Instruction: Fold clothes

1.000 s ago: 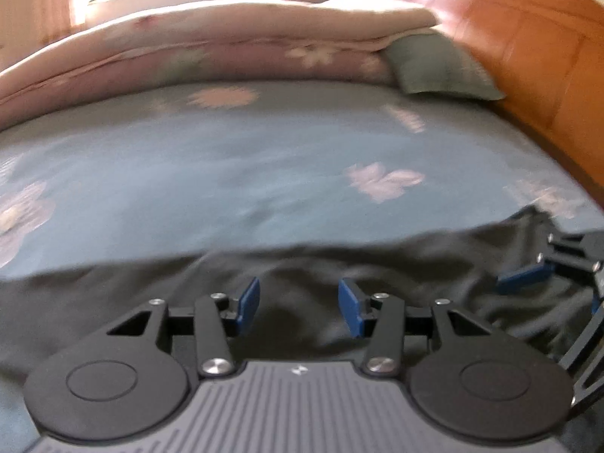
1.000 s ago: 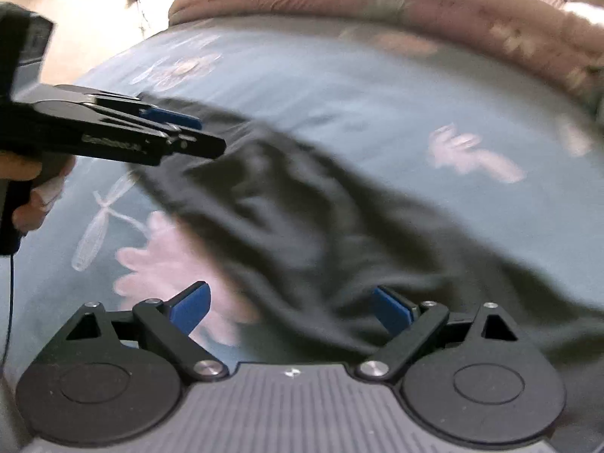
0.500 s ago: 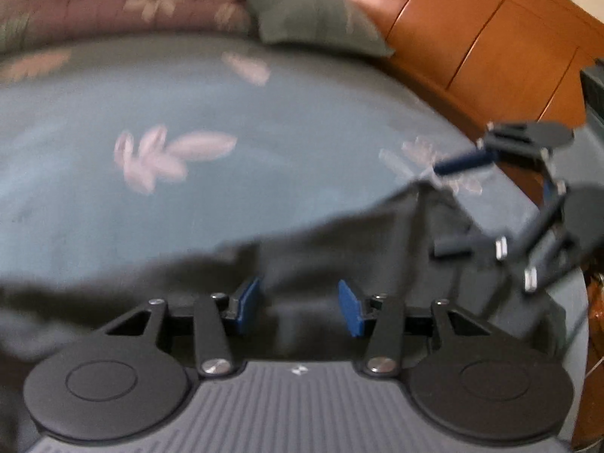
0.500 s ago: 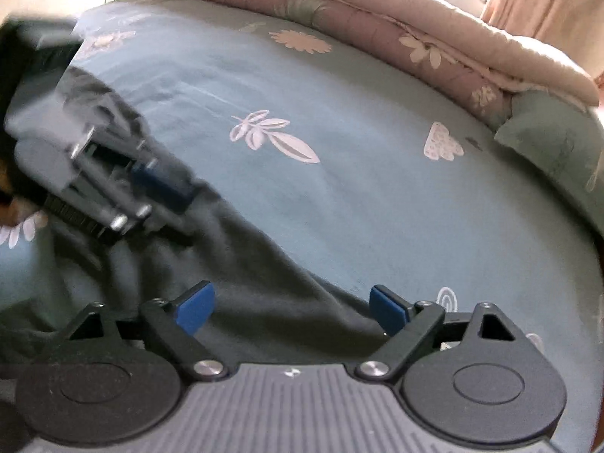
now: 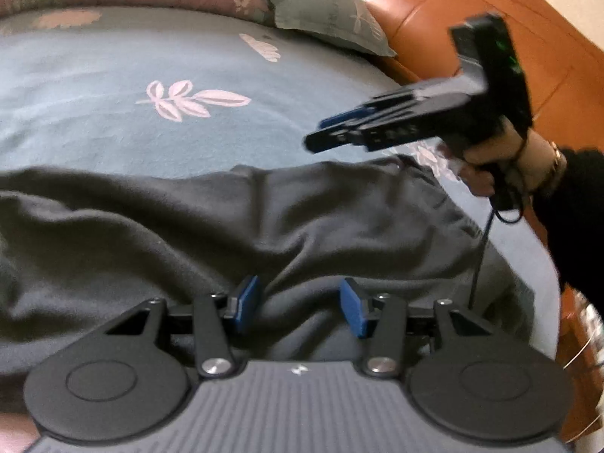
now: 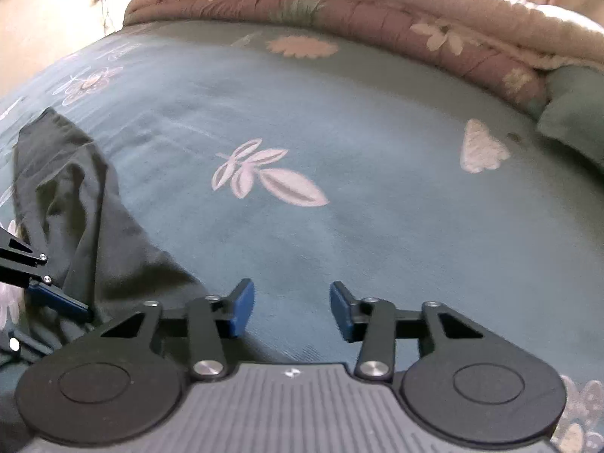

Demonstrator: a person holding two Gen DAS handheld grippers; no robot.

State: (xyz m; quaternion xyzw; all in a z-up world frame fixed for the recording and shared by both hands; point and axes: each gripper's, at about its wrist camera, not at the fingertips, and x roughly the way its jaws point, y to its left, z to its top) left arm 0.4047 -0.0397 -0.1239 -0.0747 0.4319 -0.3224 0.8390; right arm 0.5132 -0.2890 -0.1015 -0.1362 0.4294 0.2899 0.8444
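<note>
A dark grey-green garment lies spread and rumpled across the near side of the blue flowered bed sheet. My left gripper is open just above the garment's middle, its jaws empty. My right gripper is open and empty above bare sheet, with the garment to its left. In the left wrist view the right gripper hovers above the garment's far right edge, held by a hand. The left gripper's fingers show at the left edge of the right wrist view, over the garment.
A rolled pink flowered quilt lies along the far side of the bed. A grey-green pillow sits beside the orange wooden headboard. The bed's right edge is close to the garment.
Both grippers have swung: the left view now looks further over the garment, and the right gripper has risen off the cloth and narrowed its jaws. The garment lies flatter.
</note>
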